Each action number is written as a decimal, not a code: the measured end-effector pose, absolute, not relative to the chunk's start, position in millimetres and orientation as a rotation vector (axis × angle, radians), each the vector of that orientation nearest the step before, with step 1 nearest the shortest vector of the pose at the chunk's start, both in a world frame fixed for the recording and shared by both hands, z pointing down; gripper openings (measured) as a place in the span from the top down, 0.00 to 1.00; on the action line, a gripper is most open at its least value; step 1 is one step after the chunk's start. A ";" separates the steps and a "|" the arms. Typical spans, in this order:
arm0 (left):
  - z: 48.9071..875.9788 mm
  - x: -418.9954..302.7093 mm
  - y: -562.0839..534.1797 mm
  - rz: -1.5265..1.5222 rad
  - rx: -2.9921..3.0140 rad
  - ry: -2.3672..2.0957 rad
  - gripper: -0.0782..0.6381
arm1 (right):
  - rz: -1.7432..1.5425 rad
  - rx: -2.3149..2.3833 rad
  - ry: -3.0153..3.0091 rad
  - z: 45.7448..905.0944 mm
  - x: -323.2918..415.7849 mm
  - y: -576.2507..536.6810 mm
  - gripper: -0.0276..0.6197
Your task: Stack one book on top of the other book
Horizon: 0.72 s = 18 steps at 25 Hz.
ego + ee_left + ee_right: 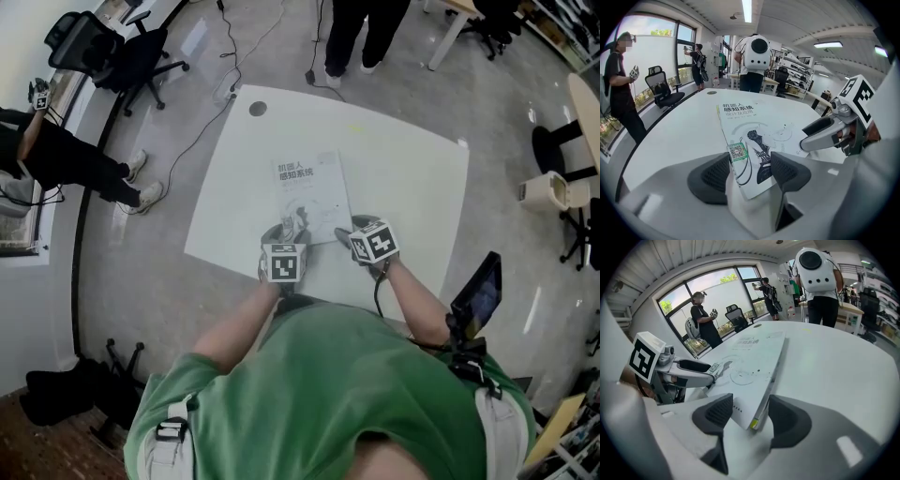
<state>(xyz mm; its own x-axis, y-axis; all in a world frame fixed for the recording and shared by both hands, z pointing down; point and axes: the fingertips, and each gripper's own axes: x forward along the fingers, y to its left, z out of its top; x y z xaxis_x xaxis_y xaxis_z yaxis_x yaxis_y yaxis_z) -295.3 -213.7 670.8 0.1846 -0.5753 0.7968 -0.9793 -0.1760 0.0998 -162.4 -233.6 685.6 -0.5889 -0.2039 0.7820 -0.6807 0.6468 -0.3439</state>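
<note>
Straddling the book's near corners, no clamp yet

Book (pixel 311 192) is lying flat on the table (pixel 412 169), roughly mid-table, cover up. Only one cover is showing, and no second book is lying anywhere else on the table. So I'm reading this one as the top of the stack, with the other hidden under it. The right gripper view is showing a fairly thick edge, but I can't split it into two books.

Left gripper (pixel 751 172) is sitting at the near-left corner, jaws apart, with the corner poking between them. Its left jaw is looking about level with the book's edge, not pinching it. Right gripper (pixel 751 417) is doing the same at the near-right corner, jaws apart, with a clear gap showing on its outer side.

Step in hand, my guess: squaring the stack or lining up a grab, with placement mostly looking done. The next move is calling for both sides working evenly, since pushing one corner alone is risking skewing the top book. It is also calling for jaws staying low at the edge, catching the cover rather than riding over it.
</note>
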 end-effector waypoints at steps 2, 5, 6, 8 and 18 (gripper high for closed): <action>671.4 -294.3 -213.4 0.818 1.805 -1.468 0.49 | 0.839 0.684 -2.130 686.1 -163.6 -233.9 0.59; 673.4 -294.5 -212.7 0.780 1.750 -1.490 0.49 | 0.826 0.699 -2.127 687.6 -165.6 -232.2 0.59; 674.1 -294.3 -212.4 0.768 1.738 -1.494 0.49 | 0.821 0.709 -2.123 687.7 -165.6 -231.7 0.59; 675.5 -295.4 -211.8 0.759 1.729 -1.498 0.49 | 0.815 0.731 -2.116 687.3 -166.7 -230.5 0.59; 677.7 -303.8 -212.6 0.778 1.798 -1.435 0.49 | 0.823 0.817 -2.101 681.5 -177.3 -225.5 0.59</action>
